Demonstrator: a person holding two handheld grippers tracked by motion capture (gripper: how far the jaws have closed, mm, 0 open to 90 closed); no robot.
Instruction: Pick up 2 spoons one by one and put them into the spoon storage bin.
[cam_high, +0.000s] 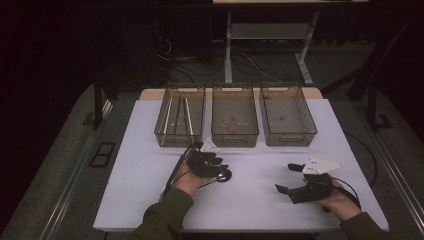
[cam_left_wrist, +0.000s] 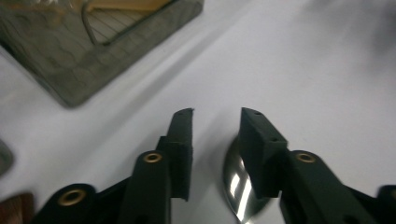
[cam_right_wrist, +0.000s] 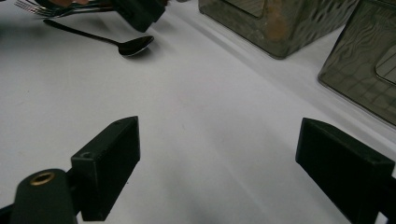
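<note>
The spoon (cam_right_wrist: 125, 44) lies flat on the white tabletop (cam_high: 250, 195) just below the left hand-held gripper (cam_left_wrist: 215, 122), its polished bowl (cam_left_wrist: 238, 186) showing beside the right-hand jaw in the left gripper view and its thin dark handle running away from the bowl. It looks like stiff, light metal with a slick, curved bowl that would likely slide out of a pinch — the flat handle is the better place to take hold, across its narrow width. The left hand-held gripper's jaws stand apart with a bare gap between them, pressing on nothing. The right hand-held gripper (cam_high: 289, 178) rests well apart to the right, jaws spread wide and empty. Three clear bins (cam_high: 235, 122) stand in a row beyond — the left one holds long utensils.
</note>
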